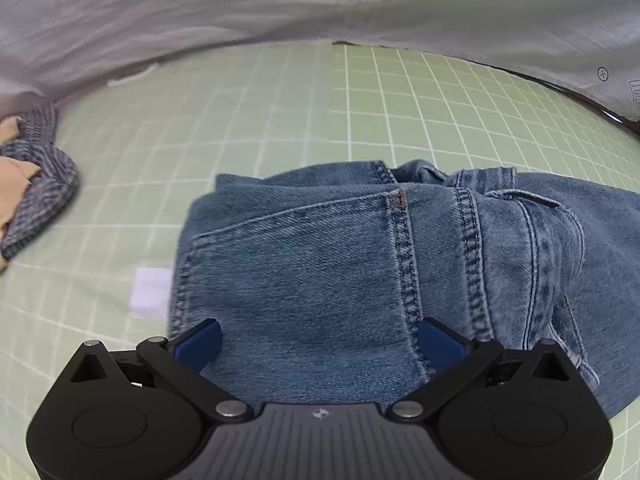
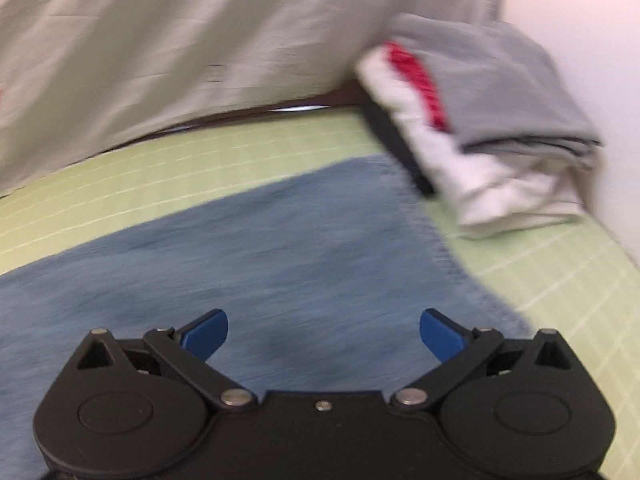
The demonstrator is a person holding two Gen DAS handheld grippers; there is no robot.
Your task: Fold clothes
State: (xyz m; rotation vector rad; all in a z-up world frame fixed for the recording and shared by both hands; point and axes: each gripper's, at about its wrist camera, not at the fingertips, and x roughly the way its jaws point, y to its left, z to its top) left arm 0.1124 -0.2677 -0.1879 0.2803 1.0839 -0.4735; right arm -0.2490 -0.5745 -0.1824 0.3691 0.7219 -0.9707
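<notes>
The jeans (image 1: 360,272) lay folded at frame centre on the mat (image 1: 280,100). Left gripper (image 1: 320,340) and right gripper (image 2: 324,332) hovered over them, jaws spread, empty, likely readying another fold.

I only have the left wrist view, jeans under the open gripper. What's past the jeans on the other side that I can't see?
Observer: The right wrist view shows a stack of folded clothes on the green gridded mat, grey garment on top, white and red beneath.
Operator: Is the stack touching the blue denim jeans?
Observer: The view is blurred; a dark strip along the stack's near side sits right at the edge of the blue denim jeans, but contact I cannot confirm.
Operator: And the right gripper?
Observer: The right gripper is open over the denim, nothing between its blue pads.
</notes>
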